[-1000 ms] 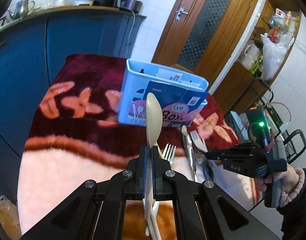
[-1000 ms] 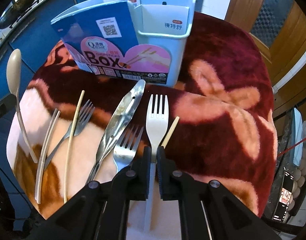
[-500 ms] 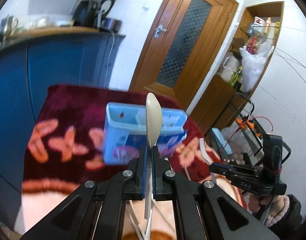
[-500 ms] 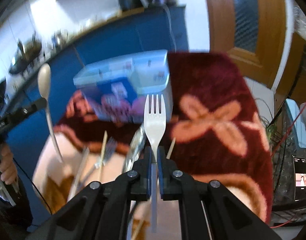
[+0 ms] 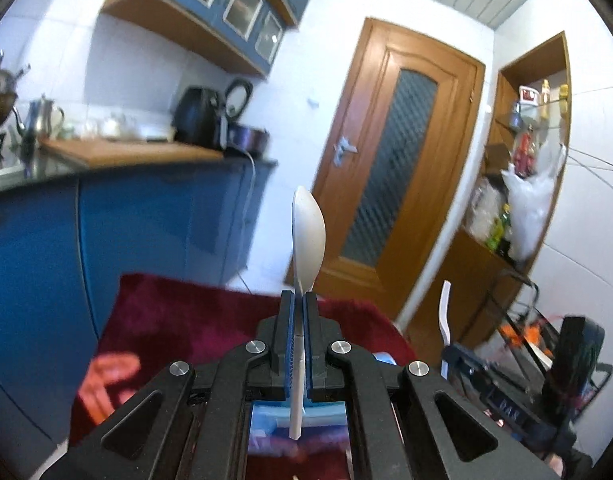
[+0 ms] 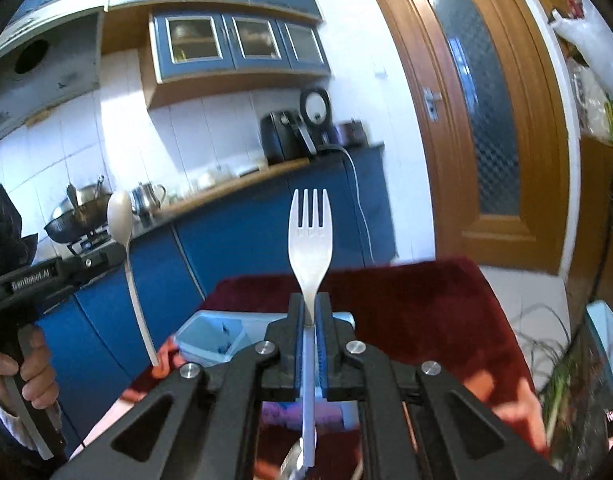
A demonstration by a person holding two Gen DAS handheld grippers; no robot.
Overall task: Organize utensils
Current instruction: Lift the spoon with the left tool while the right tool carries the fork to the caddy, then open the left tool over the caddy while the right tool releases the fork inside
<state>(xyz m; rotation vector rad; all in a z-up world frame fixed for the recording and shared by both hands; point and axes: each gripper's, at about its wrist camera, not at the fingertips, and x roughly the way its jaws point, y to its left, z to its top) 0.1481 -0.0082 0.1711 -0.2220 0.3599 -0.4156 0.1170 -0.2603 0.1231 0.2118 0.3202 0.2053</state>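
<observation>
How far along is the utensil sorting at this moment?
Early. Nothing can be seen in the light blue holder yet. In hand: the left gripper is shut on a cream spoon, and the right gripper is shut on a white fork, both raised above the holder. Left: lowering both in, then any remaining cutlery, mostly hidden now.

**A home kitchen**

We see blue glass-fronted wall cabinets point(image 6: 242, 46), a wooden countertop point(image 5: 134, 154) over blue base units, a steel teapot point(image 6: 148, 196), a dark wok point(image 6: 76, 220) (on a stove) and a black kettle point(image 5: 198, 122).
</observation>
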